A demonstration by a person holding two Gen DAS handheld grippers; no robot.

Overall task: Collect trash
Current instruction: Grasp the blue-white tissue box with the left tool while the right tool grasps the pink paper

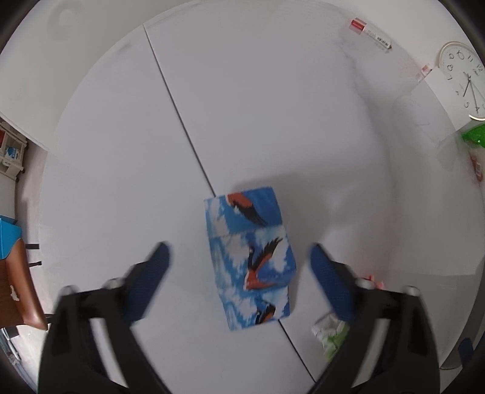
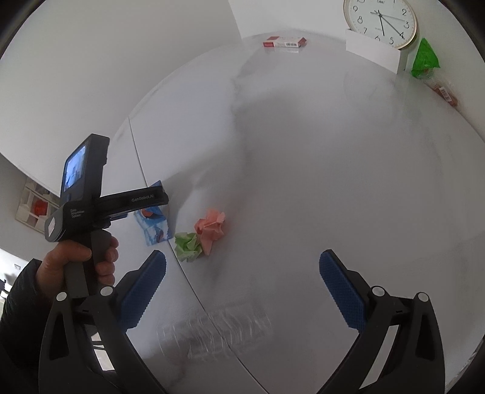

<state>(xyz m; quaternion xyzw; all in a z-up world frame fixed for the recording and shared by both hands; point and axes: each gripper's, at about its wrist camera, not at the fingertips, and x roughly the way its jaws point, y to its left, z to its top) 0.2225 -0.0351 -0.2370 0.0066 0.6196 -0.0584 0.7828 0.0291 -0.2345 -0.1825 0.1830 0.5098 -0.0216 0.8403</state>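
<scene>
Left tool (image 1: pixel 239 260), pads apart, straddles blue box (image 1: pixel 250 257) lying lengthwise between them on white counter (image 1: pixel 272 121); right tool (image 2: pixel 242 272) wide, empty.

1. The worktop (image 1: pixel 272 106) is white, with a seam running across it.
2. A blue box (image 1: pixel 250 257) printed with birds lies on the seam, between the fingers of the left gripper (image 1: pixel 239 257) and untouched by them.
3. A green paper wad (image 2: pixel 188 245) and a pink wad (image 2: pixel 210 228) lie touching each other, ahead and left of the right gripper (image 2: pixel 242 266).
4. A red-and-white carton (image 2: pixel 284 41), a clock (image 2: pixel 382 21) and a green bag (image 2: pixel 426 57) sit far ahead, at the back edge.
</scene>
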